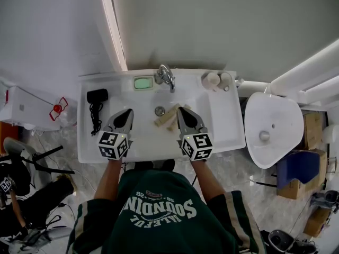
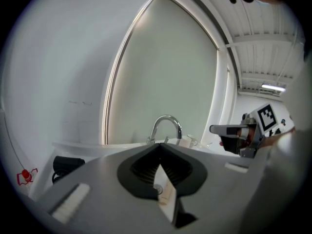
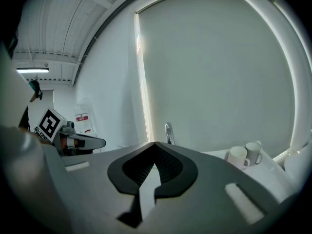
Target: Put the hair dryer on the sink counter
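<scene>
Head view: the black hair dryer (image 1: 97, 95) lies with its coiled cord on the flat left wing of the white sink counter (image 1: 220, 126), apart from the basin. My left gripper (image 1: 127, 113) and my right gripper (image 1: 183, 110) hang over the basin, each pinched together on nothing. I judge the placing done. To finish well I should draw both straight back toward me. The left one should stay away from the cord, and neither should nudge the beige block-like piece (image 1: 167, 116) beside the drain. Big white letters on my green shirt, upside down here, seem to read "SOUNDIN"; the smaller line I cannot read.

Left gripper view: my jaws meet, empty. The dryer shows dark at lower left on the counter, left of the curved chrome tap (image 2: 165, 126).

Right gripper view: jaws closed, nothing between them. Two pale mugs (image 3: 239, 156) stand on the counter's right. A red-and-white wall label (image 3: 81, 117) is too small to read.
</scene>
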Demonstrator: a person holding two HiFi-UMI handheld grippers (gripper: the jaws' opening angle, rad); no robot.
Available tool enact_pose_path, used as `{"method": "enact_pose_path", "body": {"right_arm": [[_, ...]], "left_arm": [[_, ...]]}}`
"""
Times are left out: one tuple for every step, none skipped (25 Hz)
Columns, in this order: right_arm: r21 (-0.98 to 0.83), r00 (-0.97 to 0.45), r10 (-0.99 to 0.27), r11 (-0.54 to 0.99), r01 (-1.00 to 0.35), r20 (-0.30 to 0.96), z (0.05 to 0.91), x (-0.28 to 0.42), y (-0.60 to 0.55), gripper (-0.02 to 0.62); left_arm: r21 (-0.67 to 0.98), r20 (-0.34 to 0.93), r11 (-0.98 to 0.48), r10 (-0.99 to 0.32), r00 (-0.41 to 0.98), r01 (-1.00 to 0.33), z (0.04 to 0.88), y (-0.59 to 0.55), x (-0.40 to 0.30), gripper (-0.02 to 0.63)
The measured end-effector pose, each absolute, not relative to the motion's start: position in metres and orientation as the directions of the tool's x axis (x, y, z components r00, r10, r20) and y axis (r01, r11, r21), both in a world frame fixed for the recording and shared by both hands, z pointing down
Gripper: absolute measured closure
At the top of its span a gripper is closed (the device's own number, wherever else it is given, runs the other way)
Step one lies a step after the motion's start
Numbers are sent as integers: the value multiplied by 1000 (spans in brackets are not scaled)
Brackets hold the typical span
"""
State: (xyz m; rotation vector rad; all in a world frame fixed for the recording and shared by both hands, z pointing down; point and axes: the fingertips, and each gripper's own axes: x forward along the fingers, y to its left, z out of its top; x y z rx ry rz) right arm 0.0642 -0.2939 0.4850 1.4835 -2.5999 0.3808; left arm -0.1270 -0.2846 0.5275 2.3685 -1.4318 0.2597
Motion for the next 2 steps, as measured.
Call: {"method": "enact_pose_path", "body": {"right_arm": [[-156, -511, -828, 487, -859, 230, 485, 64, -294, 594], [-157, -511, -828, 487, -859, 231, 486, 64, -295, 592]], "left_arm": [[213, 334, -421, -817, 471, -882, 528, -285, -127, 555], [216, 331, -421, -817, 472, -881, 528, -286, -127, 555]]}}
